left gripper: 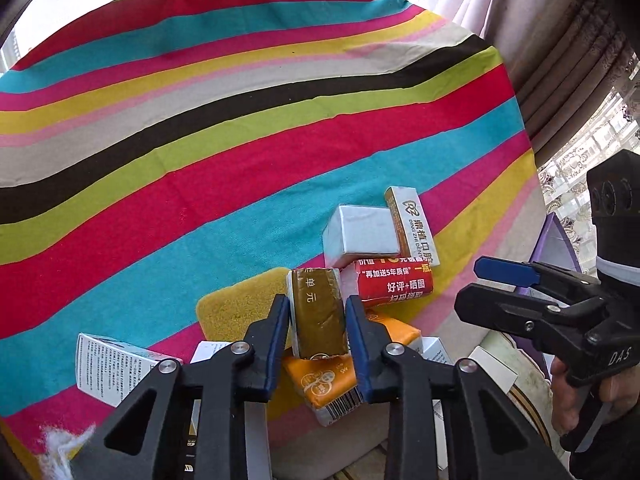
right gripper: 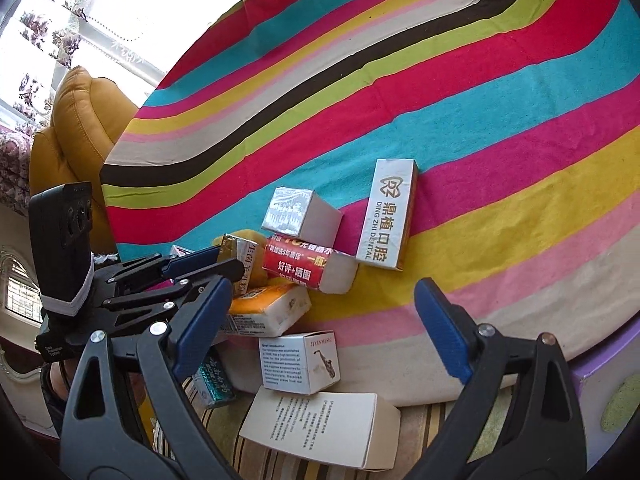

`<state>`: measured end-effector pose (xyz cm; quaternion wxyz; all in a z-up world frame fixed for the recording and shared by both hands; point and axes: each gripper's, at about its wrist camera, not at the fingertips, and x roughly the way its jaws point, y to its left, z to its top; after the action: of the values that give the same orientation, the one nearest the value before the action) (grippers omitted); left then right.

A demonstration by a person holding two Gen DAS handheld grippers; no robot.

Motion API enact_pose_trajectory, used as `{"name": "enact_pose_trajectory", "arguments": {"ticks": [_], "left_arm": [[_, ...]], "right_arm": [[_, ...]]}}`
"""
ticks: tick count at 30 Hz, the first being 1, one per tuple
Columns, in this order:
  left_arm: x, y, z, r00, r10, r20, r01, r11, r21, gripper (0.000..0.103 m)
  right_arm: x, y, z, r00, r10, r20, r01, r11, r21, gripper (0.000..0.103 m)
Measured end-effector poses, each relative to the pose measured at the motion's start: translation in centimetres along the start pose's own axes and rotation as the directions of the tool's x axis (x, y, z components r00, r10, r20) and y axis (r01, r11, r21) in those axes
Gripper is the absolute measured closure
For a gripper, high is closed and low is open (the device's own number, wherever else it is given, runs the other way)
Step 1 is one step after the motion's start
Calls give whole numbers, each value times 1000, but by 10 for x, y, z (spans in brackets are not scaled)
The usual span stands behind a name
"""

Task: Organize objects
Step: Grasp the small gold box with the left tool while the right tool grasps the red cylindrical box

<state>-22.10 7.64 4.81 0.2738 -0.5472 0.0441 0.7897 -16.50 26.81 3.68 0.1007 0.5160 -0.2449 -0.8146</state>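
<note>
We clamp the left hand-held gripper (left gripper: 316,322) on an olive-brown packet (left gripper: 318,314) atop the heap of small boxes at the near edge of the striped desk (left gripper: 240,120); the right hand-held gripper (right gripper: 320,328) hovers spread and empty. Lifting the packet clear looks next, without toppling the orange pack (left gripper: 328,380) beneath.

The far and middle parts of the striped surface (left gripper: 240,128) are bare and give open passage. The near edge is crowded: a white box (right gripper: 304,216), a tall dental box (right gripper: 388,216), a red pack (right gripper: 308,266) and an orange pack (right gripper: 268,308) lie touching in one cluster. Below the edge, a saxophone box (right gripper: 304,362) and a flat white box (right gripper: 320,428) block the gap. A tan armchair (right gripper: 76,128) stands beside the surface.
</note>
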Motion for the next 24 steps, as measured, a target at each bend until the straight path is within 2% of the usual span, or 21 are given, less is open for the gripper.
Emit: {"name": "enact_pose_trajectory", "arguments": {"ticks": [5, 10, 17, 21, 24], "left_arm": [[-29, 18, -12, 990, -30, 137, 45, 994, -103, 73], [-56, 37, -36, 964, -41, 264, 98, 973, -209, 73], [-86, 45, -59, 930, -27, 367, 122, 964, -237, 73], [-95, 53, -63, 904, -51, 424, 167, 956, -240, 73], [-94, 57, -68, 899, -54, 435, 180, 950, -253, 73]], "right_arm": [[5, 12, -2, 998, -62, 3, 62, 998, -16, 9], [11, 28, -3, 989, -151, 6, 151, 988, -31, 9], [31, 53, -4, 960, -280, 13, 280, 958, -65, 9], [43, 61, -5, 946, -325, 5, 324, 943, -78, 9], [49, 66, -5, 935, -354, 9, 353, 930, -104, 9]]}}
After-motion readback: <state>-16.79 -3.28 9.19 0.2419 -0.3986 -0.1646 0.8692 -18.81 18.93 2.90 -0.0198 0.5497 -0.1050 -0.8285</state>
